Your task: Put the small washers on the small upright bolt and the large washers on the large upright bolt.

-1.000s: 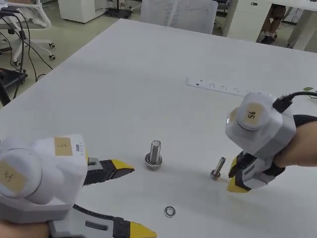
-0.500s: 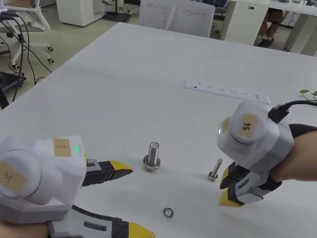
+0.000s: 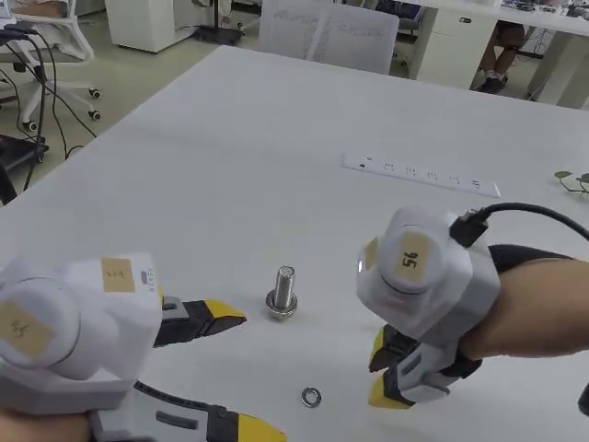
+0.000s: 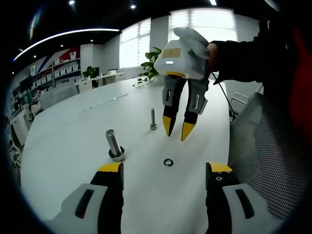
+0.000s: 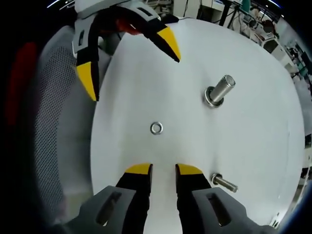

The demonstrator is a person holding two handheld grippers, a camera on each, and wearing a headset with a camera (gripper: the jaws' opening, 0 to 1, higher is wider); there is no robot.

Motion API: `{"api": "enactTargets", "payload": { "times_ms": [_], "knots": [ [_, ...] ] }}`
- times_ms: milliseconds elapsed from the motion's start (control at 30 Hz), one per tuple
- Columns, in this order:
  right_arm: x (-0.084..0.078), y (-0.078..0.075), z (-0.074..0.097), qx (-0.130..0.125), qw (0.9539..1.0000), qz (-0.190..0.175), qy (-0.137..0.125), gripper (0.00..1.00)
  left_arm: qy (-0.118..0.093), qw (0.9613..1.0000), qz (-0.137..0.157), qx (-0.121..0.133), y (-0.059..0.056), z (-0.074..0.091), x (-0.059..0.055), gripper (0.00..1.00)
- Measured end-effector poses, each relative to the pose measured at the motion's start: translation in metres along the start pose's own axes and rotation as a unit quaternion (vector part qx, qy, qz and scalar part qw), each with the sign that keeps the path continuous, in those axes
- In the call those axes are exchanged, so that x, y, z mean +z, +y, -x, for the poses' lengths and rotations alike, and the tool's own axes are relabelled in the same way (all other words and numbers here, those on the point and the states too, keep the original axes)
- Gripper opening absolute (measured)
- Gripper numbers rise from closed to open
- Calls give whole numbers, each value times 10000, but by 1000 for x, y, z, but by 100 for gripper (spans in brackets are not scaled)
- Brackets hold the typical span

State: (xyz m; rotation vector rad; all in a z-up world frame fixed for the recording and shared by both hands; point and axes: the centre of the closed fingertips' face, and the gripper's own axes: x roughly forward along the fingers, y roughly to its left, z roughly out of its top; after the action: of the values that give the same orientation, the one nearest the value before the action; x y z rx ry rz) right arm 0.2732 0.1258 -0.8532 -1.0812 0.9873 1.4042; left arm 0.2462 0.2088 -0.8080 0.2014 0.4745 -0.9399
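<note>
The small washer (image 3: 311, 397) lies flat on the white table (image 3: 230, 157), low in the head view and just right of the middle, apart from both bolts. The large bolt (image 3: 282, 293) stands upright above it and slightly left, near the centre of the frame. A ring circles its foot; whether that is a washer or the bolt's own flange cannot be told.

In the left gripper view the small washer (image 4: 168, 162) sits just above the gap between that view's own jaws. The large bolt (image 4: 113, 145) is to its left, and the small bolt (image 4: 153, 119) stands higher up, near the centre.

The left gripper (image 3: 241, 370) fills the lower left of the head view. Its jaws are spread wide with nothing between them, and the small washer lies just right of its yellow tips. The right gripper (image 3: 382, 376) hangs right of the small washer, tips pointing down at the table, clear of it.

In the right gripper view its own jaws rise from the bottom with only a narrow gap, gripping nothing. There the small washer (image 5: 156, 128) lies at mid-frame above them, the large bolt (image 5: 219, 91) at upper right, and the small bolt (image 5: 224, 183) at lower right, just beside the right-hand jaw. The left gripper (image 5: 129, 61) gapes across the upper left of that view.

A white power strip (image 3: 421, 174) lies in the upper right of the head view, well apart from the bolts.
</note>
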Motion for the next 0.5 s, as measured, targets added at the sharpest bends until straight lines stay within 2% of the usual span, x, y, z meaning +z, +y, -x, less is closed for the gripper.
{"api": "enactTargets", "payload": {
  "times_ms": [167,500],
  "knots": [
    [15,6,-7,91,9999,127,-68,21,-13,10000,-2,19,1,0,0,68],
    [30,9,-17,185,9994,286,-100,20,-18,10000,-11,22,0,0,1,68]
  ]
}}
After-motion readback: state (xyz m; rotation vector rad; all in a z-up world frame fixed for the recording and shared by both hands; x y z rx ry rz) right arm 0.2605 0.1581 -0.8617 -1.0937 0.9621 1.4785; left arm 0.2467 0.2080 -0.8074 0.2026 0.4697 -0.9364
